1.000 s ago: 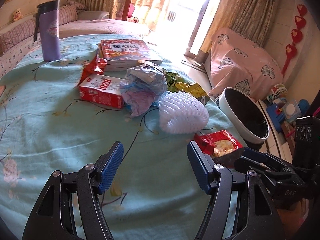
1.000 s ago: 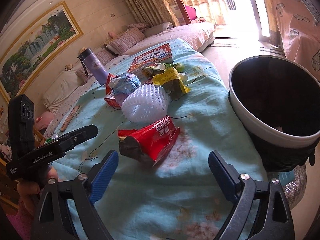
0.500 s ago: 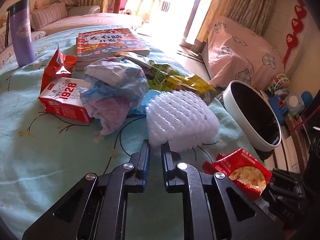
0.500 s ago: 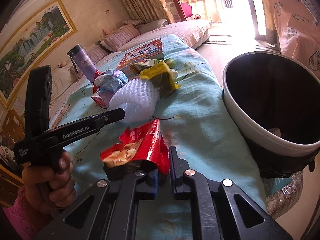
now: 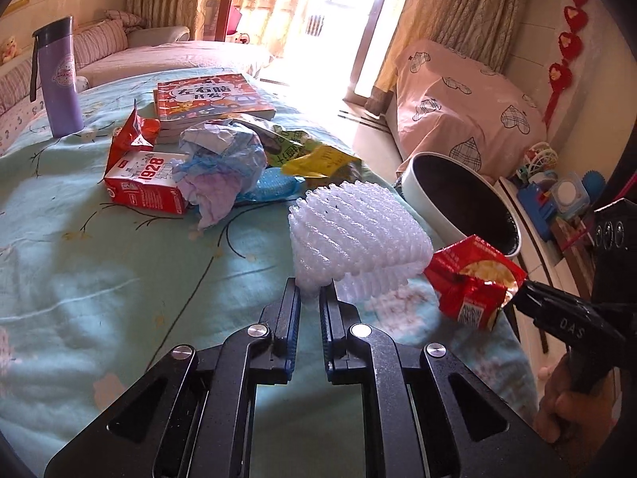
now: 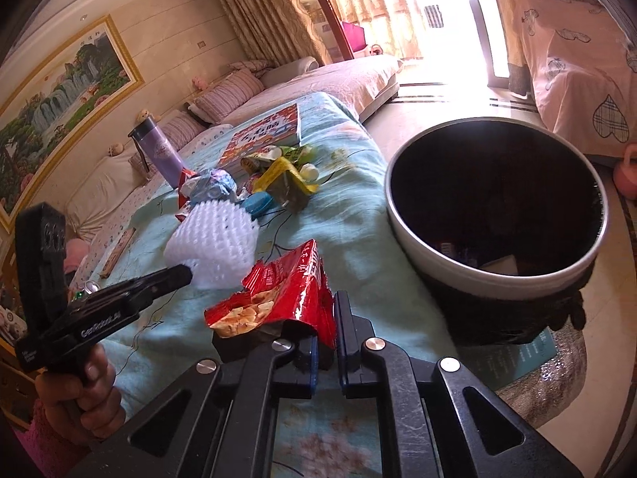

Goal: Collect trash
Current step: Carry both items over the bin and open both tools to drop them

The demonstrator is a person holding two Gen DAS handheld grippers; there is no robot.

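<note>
My left gripper is shut on the white foam fruit net, held above the blue cloth; the net also shows in the right wrist view. My right gripper is shut on the red snack bag, lifted off the cloth; the bag also shows in the left wrist view. The black-lined trash bin stands just right of the table edge, also seen in the left wrist view. More trash lies on the table: a red 1928 carton, crumpled paper, yellow and green wrappers.
A purple bottle stands at the far left of the table. A stack of books lies behind the trash. A covered pink seat and toys are beyond the bin. A sofa runs along the wall.
Both grippers closed from open, the left on the foam net, the right on the red snack bag. Both items have since been lifted off the cloth and carried a little toward the bin.
</note>
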